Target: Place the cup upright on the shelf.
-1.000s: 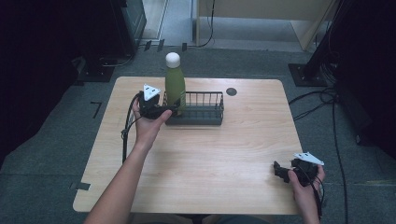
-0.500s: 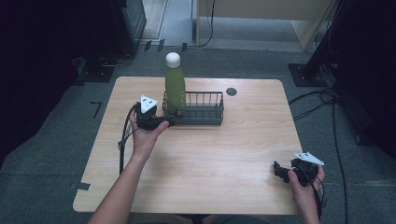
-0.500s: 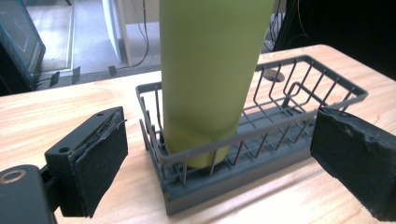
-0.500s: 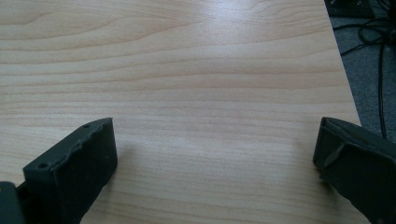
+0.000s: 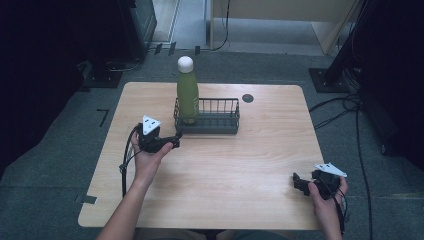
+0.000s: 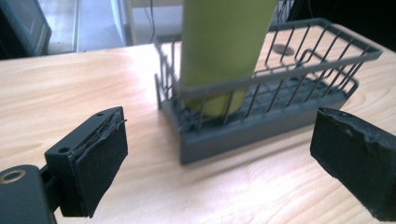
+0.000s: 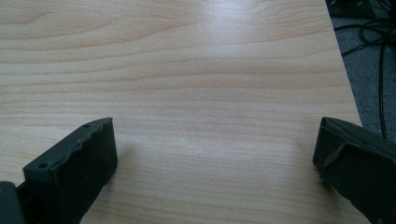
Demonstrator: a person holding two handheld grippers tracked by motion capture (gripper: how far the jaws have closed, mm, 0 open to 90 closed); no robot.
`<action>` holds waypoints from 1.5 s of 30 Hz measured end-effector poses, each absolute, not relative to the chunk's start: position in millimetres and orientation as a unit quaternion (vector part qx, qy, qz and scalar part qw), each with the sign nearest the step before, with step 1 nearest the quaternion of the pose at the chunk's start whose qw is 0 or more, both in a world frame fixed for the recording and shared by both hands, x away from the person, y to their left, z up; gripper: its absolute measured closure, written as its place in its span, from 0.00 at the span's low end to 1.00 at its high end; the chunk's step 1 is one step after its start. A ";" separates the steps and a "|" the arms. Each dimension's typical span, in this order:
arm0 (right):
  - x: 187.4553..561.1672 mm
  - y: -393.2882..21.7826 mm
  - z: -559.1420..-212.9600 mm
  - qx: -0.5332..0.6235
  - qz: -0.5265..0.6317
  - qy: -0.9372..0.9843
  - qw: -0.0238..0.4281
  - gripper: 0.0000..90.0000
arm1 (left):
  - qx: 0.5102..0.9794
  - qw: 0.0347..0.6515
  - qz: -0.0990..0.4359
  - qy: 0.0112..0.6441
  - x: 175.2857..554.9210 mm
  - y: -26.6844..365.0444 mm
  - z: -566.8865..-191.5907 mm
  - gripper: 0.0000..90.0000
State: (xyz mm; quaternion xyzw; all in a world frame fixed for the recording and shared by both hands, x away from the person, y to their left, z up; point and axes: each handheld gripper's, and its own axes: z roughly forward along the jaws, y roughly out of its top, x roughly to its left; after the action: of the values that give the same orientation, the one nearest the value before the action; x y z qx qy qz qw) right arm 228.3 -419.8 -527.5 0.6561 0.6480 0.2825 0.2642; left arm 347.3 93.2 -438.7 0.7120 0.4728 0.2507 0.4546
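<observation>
While the green bottle [image 5: 187, 95] stands upright in the left end of the wire basket [image 5: 220, 123] at the far middle of the table [image 5: 225, 185], the left gripper [image 5: 175, 141] sits just left of and nearer than the basket, jaws wide apart with nothing between them, pointing at the basket's near corner. The right gripper [image 5: 297, 181] rests at the near right edge, well apart from the basket, jaws wide over bare wood.

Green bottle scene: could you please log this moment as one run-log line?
green bottle: upright in wire basket | left gripper: open, beside basket | right gripper: open, empty
</observation>
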 end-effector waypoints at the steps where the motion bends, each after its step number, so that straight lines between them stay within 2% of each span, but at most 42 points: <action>1: 228.2 -419.9 -527.5 0.656 0.282 0.648 0.264 0.00 | 0.713 0.453 0.251 0.473 345.5 96.5 -440.1 0.05; 26: 228.2 -420.0 -527.5 0.656 0.282 0.649 0.264 0.00 | 0.708 0.413 0.242 0.520 301.1 145.6 -488.0 0.05; 45: 228.1 -419.9 -527.5 0.656 0.282 0.649 0.264 0.00 | 0.731 0.354 0.256 0.524 262.8 178.4 -510.0 0.06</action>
State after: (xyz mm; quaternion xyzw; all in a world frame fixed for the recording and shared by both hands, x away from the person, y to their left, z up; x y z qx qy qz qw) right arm 228.1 -419.9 -527.5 0.6557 0.6488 0.2820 0.2639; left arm 262.8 178.4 -510.0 0.7311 0.5240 0.2557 0.3543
